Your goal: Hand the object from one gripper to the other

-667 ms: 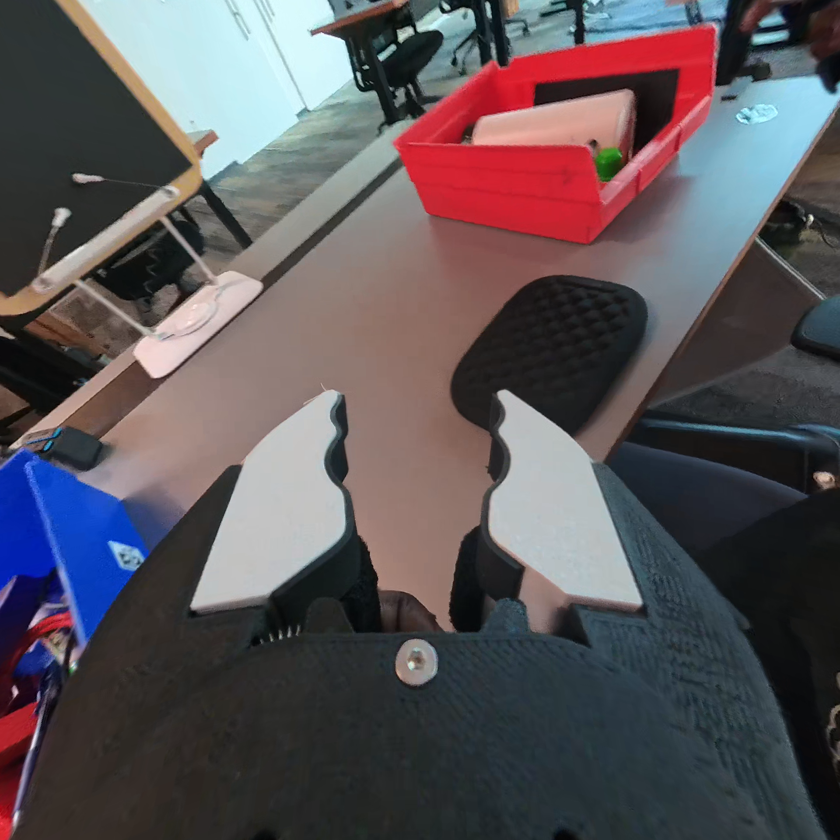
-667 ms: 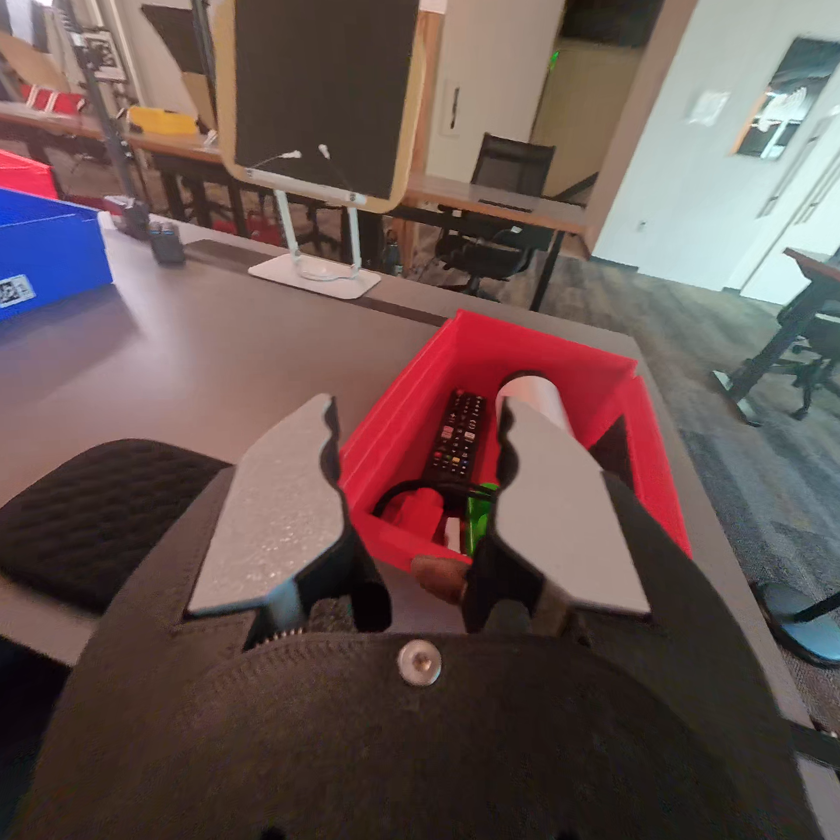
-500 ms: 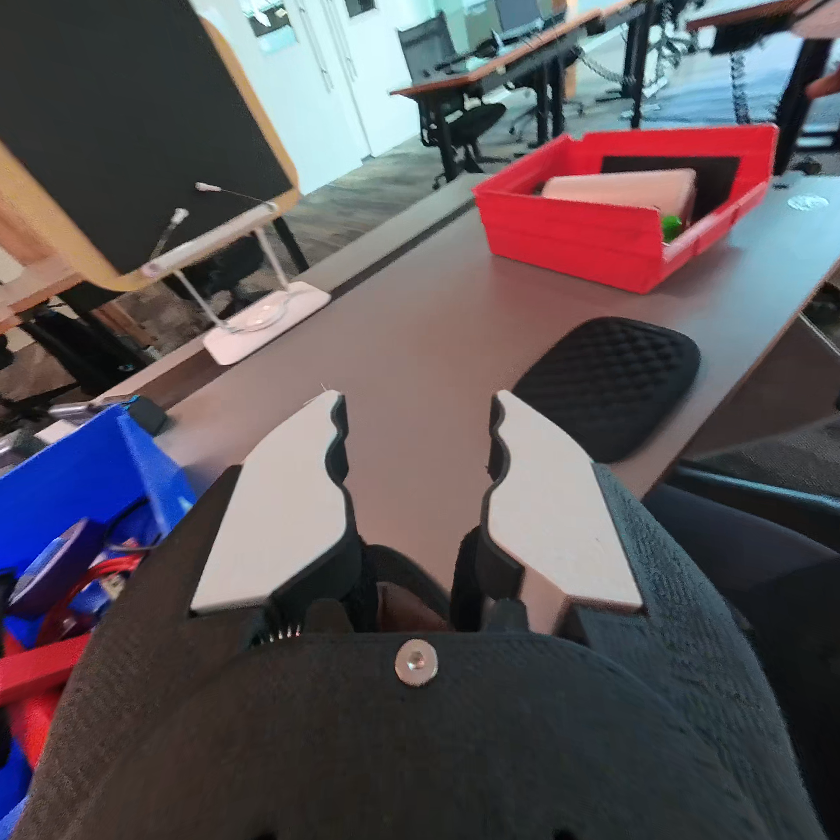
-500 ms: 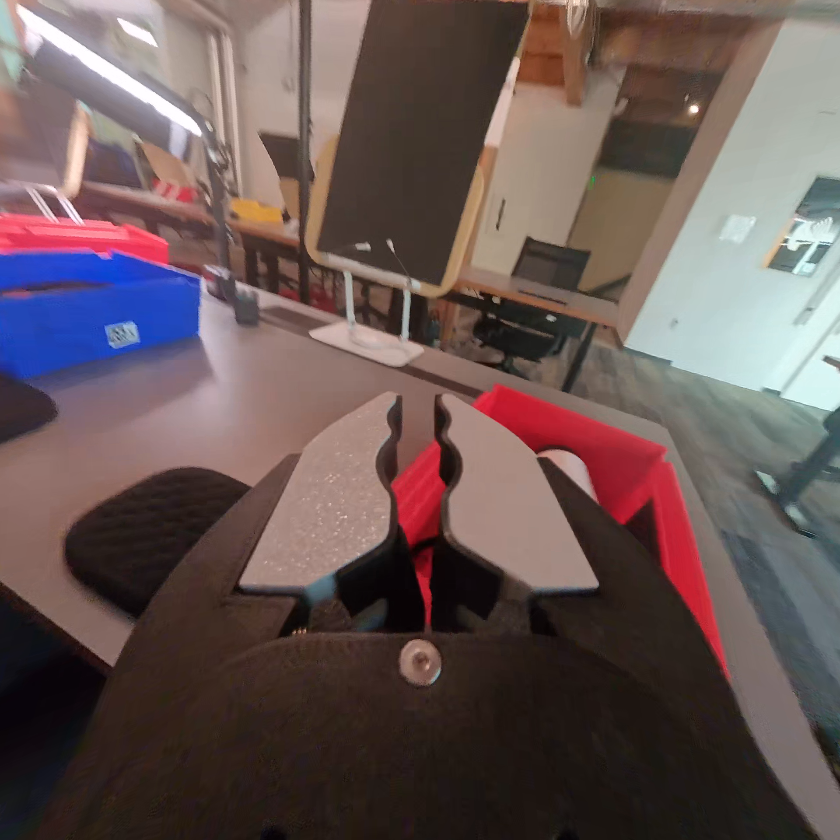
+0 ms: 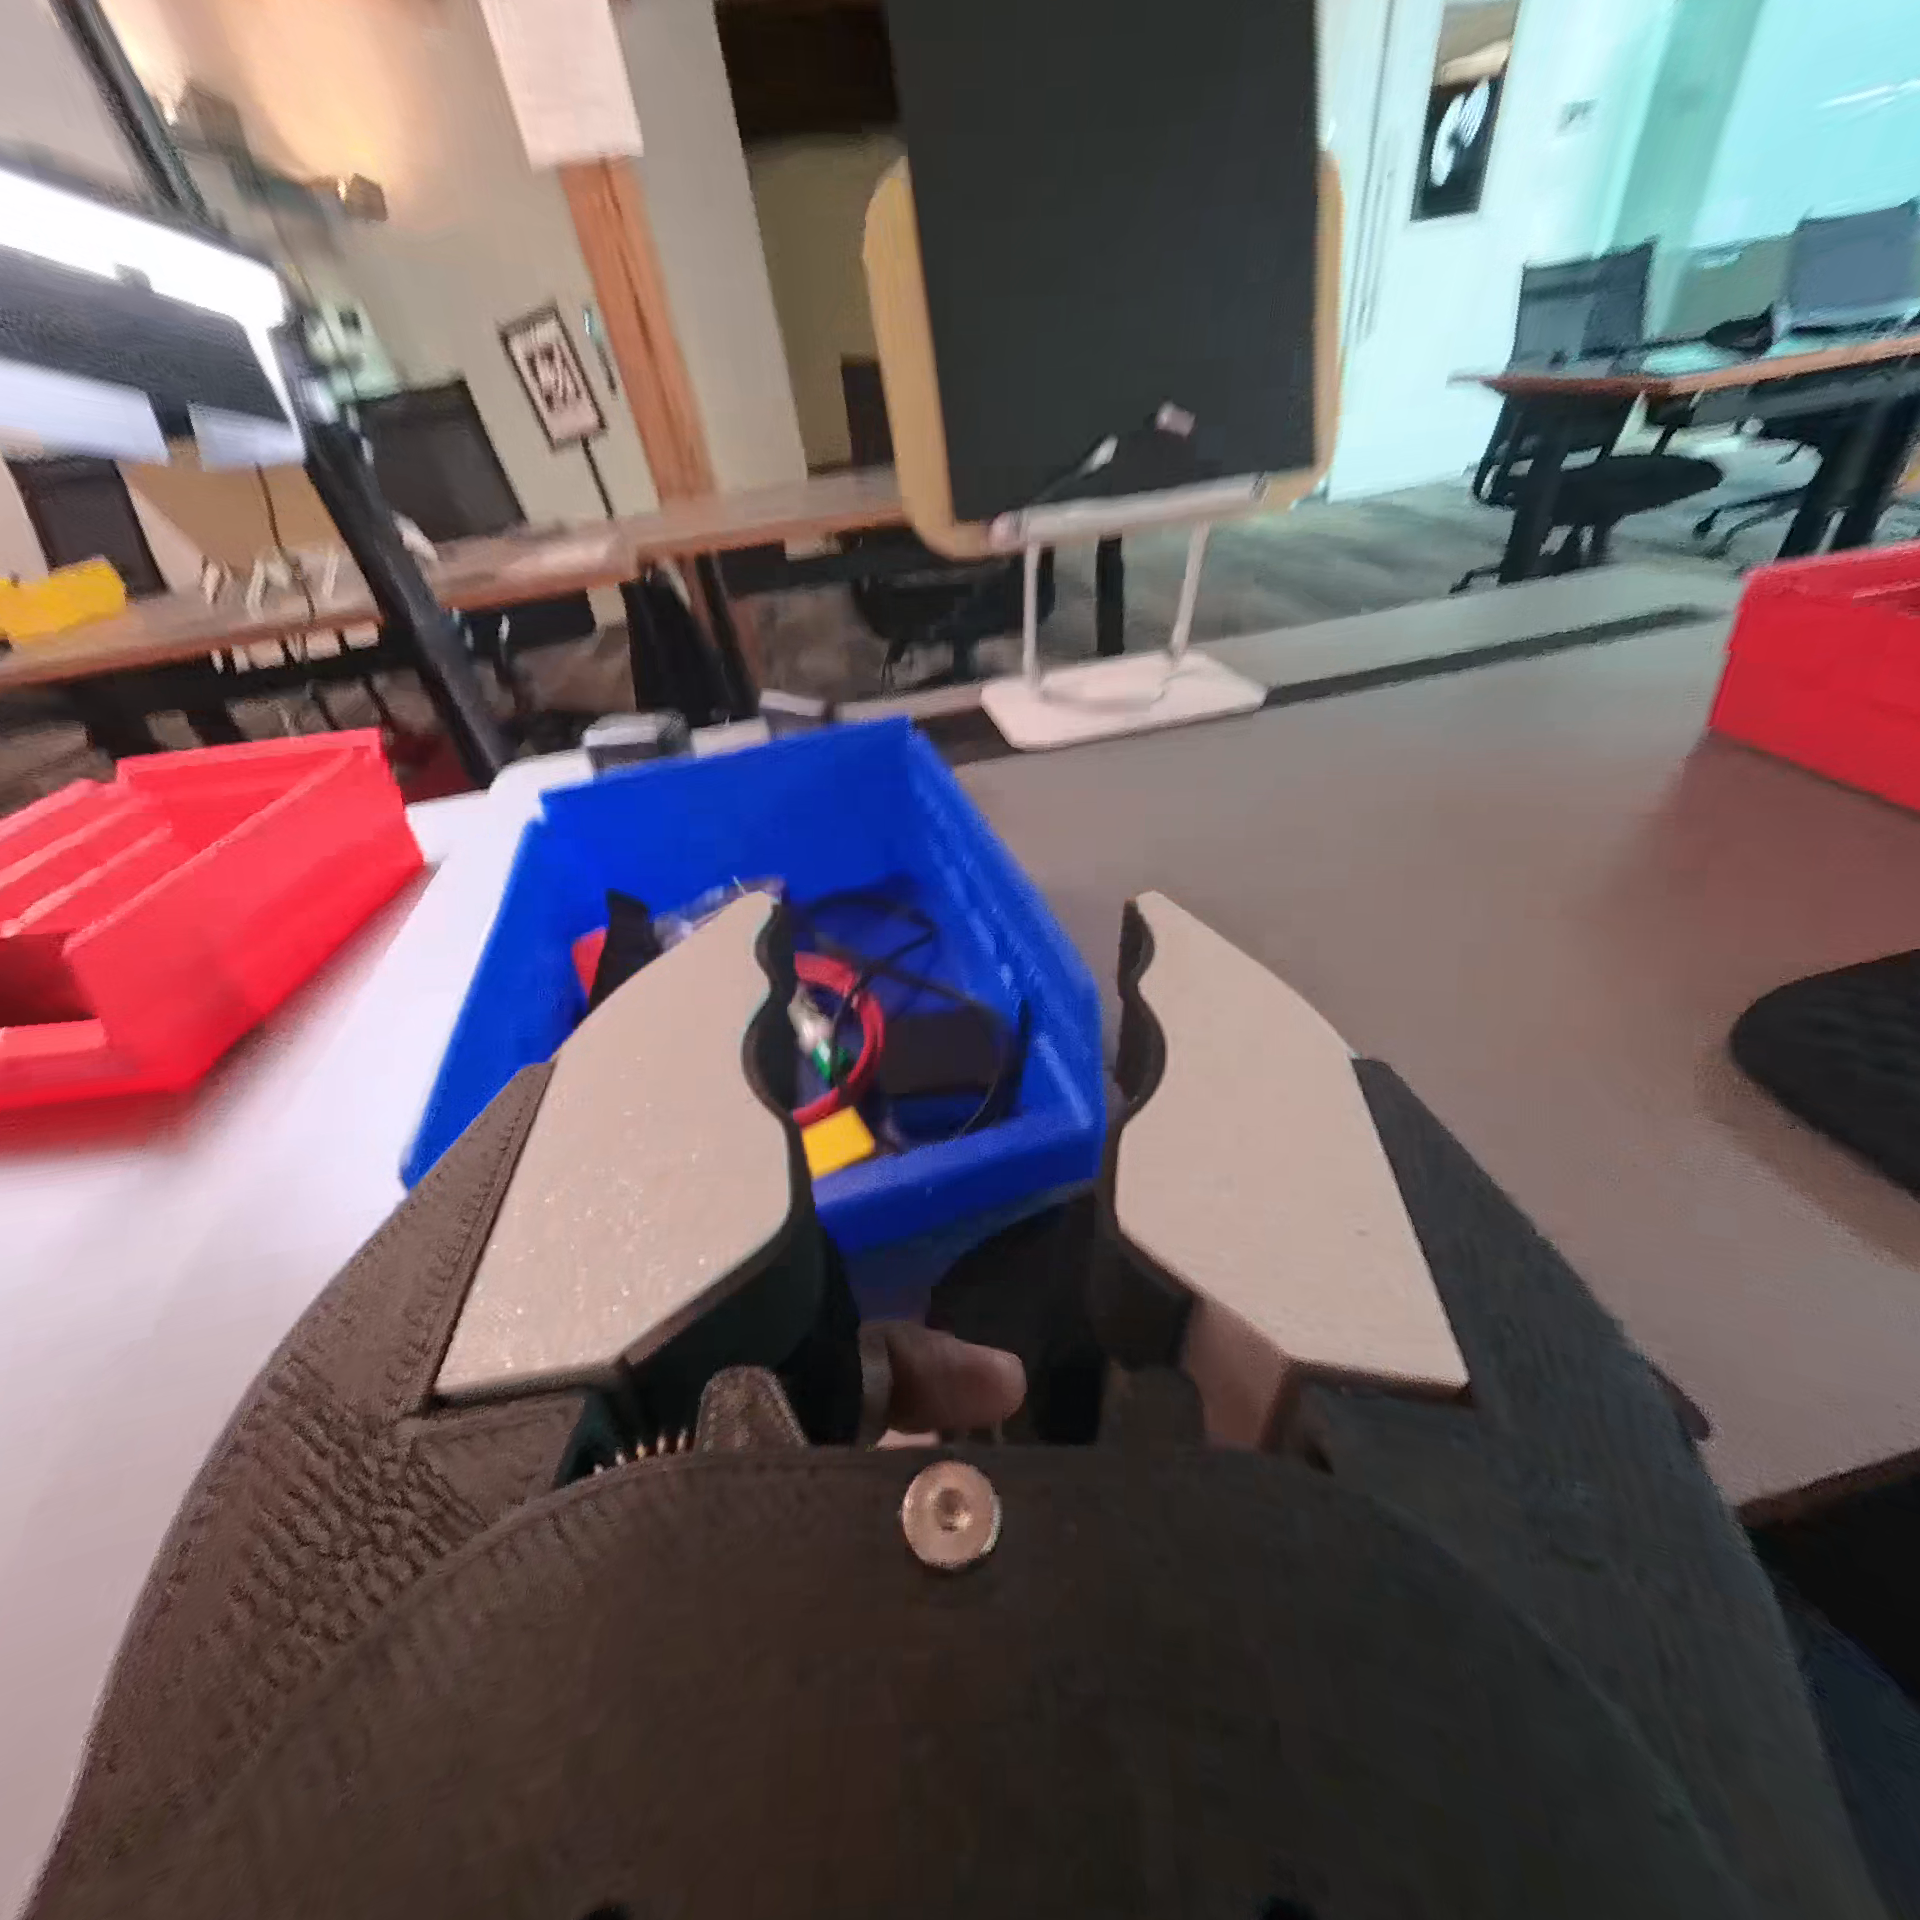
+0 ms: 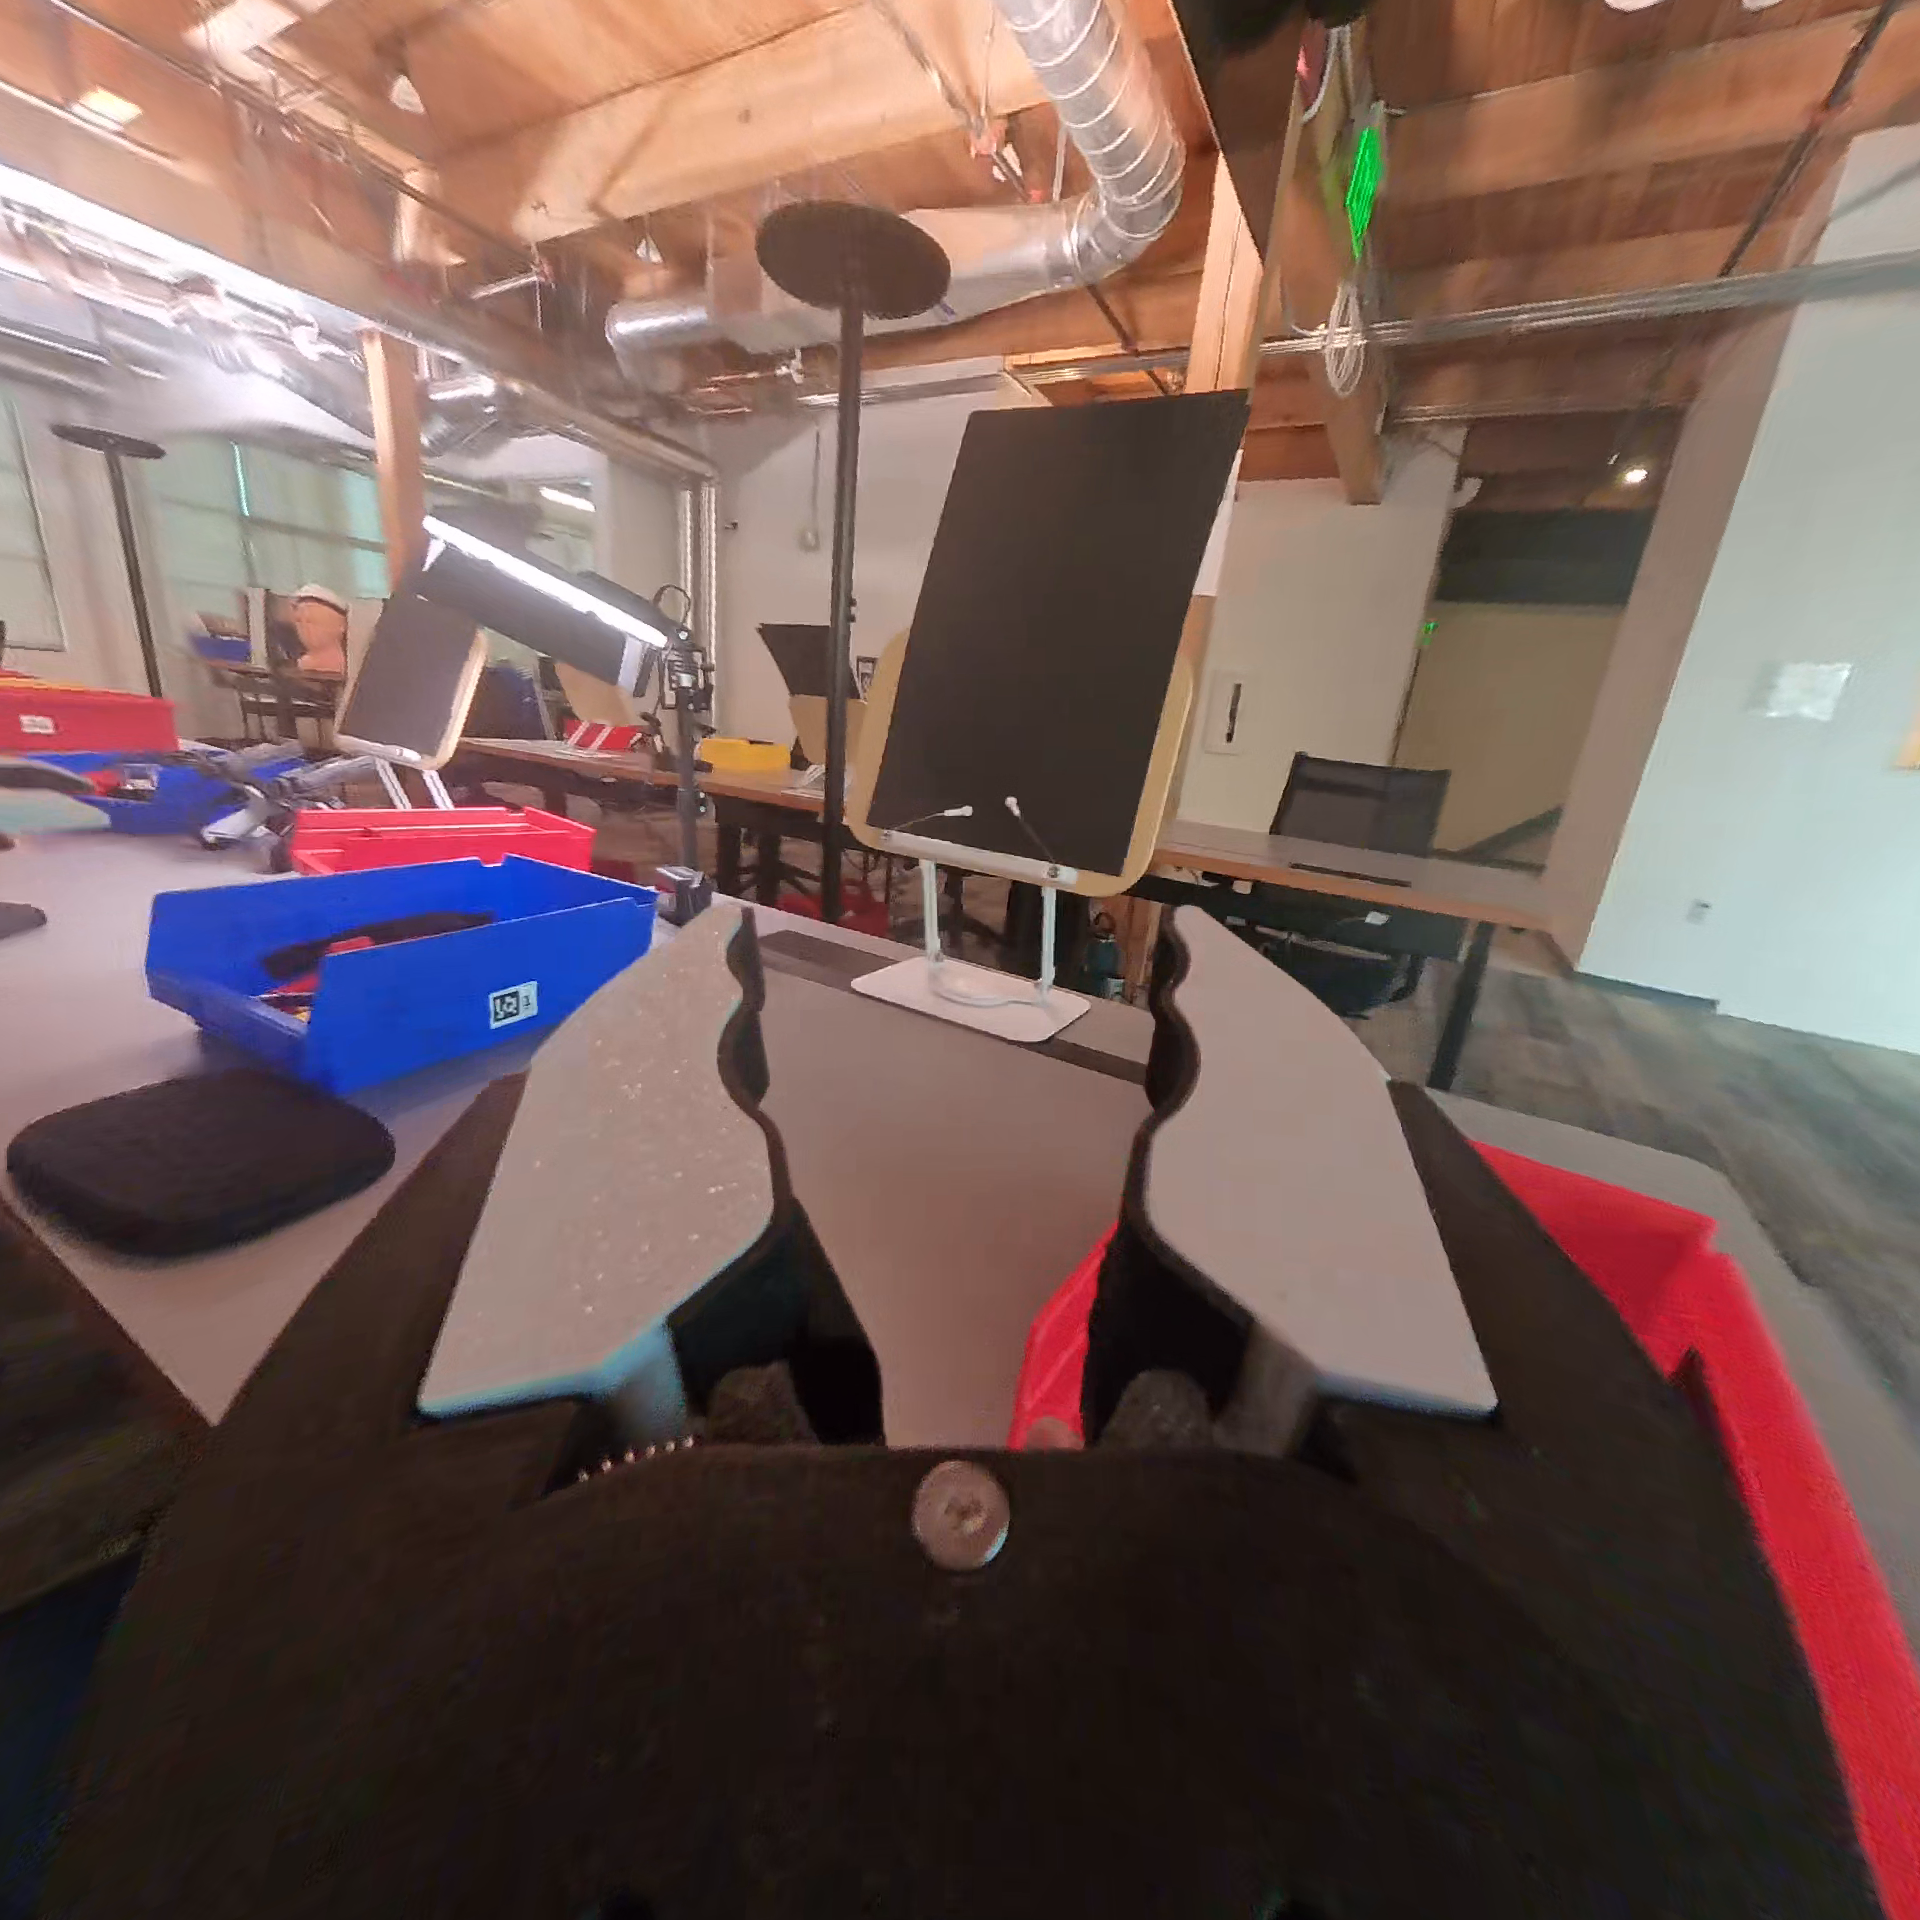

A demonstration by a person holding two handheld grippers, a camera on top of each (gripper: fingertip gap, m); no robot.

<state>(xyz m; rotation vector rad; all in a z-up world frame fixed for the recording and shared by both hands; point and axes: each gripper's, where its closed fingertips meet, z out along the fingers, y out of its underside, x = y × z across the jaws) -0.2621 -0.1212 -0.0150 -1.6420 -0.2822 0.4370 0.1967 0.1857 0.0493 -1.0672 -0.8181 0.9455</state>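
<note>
Left gripper (image 5: 945, 914) agape — blue bin (image 5: 717, 821) beyond

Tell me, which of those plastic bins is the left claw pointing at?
The blue bin, full of cables, sits just ahead of the open left claw. The red bins lie off to either side.

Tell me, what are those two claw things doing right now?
Left tool open, empty, aimed at the blue bin of cables. Right tool open, empty, over the table beside the red bin. Nothing picked up yet; path clear.
</note>
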